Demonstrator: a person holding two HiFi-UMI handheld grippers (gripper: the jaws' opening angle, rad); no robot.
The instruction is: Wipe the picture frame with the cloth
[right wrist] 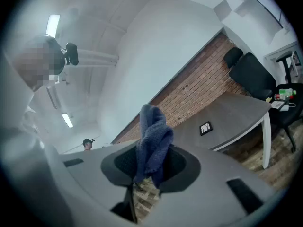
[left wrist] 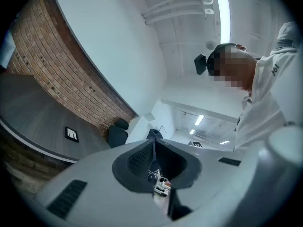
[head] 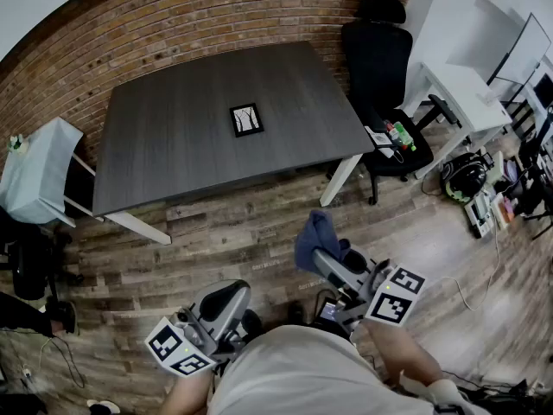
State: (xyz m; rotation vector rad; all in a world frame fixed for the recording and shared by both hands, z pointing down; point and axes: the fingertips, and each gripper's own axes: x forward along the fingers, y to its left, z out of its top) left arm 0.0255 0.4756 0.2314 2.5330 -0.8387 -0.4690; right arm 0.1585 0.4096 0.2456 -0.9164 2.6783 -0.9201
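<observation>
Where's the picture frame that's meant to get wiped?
In the head view the picture frame lies flat near the middle of the dark table, in front of the brick wall, with a black office chair at the table's right.

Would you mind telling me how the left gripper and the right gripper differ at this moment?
The left gripper has its jaws together with nothing between them, while the right gripper is clamped on the blue cloth. In the head view, the right gripper reaches nearer the table than the left gripper does. Both are held short of the table, away from the picture frame.
</observation>
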